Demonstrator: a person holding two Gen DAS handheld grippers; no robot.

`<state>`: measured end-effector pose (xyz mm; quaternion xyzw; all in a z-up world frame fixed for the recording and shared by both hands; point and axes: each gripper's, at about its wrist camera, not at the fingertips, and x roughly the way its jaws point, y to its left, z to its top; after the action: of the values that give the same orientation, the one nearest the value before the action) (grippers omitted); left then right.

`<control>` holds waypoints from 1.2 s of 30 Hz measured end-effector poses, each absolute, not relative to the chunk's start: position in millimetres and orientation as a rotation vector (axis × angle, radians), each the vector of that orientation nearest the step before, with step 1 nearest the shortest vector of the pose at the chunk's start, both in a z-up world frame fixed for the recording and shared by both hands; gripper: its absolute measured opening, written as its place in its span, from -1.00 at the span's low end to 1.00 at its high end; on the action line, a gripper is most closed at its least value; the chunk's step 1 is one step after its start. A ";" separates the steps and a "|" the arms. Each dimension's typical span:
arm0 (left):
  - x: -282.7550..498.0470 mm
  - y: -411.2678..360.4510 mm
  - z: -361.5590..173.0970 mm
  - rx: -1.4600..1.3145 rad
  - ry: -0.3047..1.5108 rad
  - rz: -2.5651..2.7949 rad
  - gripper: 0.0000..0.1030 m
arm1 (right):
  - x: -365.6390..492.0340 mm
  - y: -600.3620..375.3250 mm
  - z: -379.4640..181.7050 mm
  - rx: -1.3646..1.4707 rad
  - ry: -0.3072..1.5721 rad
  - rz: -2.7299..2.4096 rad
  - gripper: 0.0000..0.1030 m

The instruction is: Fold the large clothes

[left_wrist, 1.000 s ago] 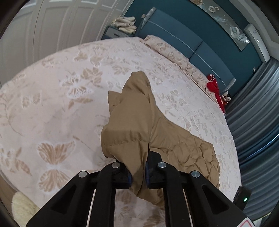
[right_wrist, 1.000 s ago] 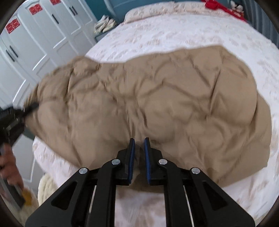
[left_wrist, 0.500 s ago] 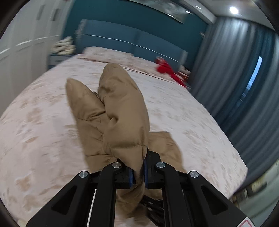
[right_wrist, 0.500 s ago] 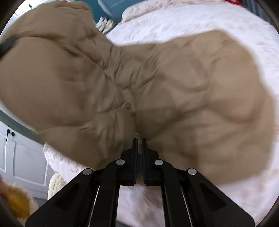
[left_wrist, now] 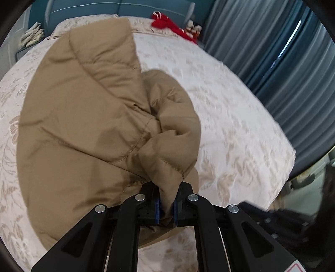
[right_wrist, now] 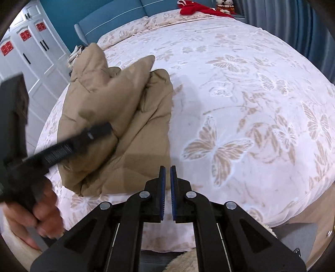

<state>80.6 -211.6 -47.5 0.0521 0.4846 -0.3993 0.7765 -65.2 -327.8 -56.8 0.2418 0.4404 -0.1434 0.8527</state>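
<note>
A tan puffer jacket (left_wrist: 92, 117) lies bunched and folded over on the bed. My left gripper (left_wrist: 166, 207) is shut on a fold of its edge and holds it just above the bedspread. In the right wrist view the jacket (right_wrist: 125, 117) sits at the left of the bed, with the left gripper's black body (right_wrist: 62, 148) reaching across it. My right gripper (right_wrist: 167, 188) is near the bed's front edge, beside the jacket's right side; its blue pads stand nearly together with nothing between them.
The bed has a white bedspread with tan butterflies (right_wrist: 240, 104). A red garment (left_wrist: 167, 23) lies by the blue headboard (right_wrist: 117, 18). Blue curtains (left_wrist: 293, 69) hang at the right. White wardrobe doors (right_wrist: 31, 54) stand at the left.
The jacket went from spread flat to folded over itself at the left. My right gripper let go of it and now stands empty. My left gripper carried its edge across.
</note>
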 end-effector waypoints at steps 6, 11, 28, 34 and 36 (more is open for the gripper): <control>69.8 -221.8 -64.2 0.165 1.083 -0.841 -0.85 | -65.5 -334.3 -57.8 0.535 0.907 -0.294 -0.91; 63.9 -212.2 -41.3 0.194 1.062 -0.813 -0.76 | -59.5 -339.8 -51.5 0.535 0.884 -0.296 -0.89; 115.3 -87.1 61.4 -0.016 0.874 -0.486 0.29 | 1.1 -315.7 24.1 0.467 0.710 -0.171 0.03; 155.2 -72.1 34.3 -0.028 0.934 -0.363 0.28 | 70.0 -310.8 10.1 0.528 0.782 -0.113 0.06; 160.9 -72.7 27.1 -0.029 0.948 -0.354 0.26 | 88.7 -312.1 -0.5 0.542 0.815 -0.130 0.06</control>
<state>160.9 -72.7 27.1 -0.0141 0.4541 -0.1694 0.8746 88.7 -312.1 -0.5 0.2602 0.3910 -0.0623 0.8806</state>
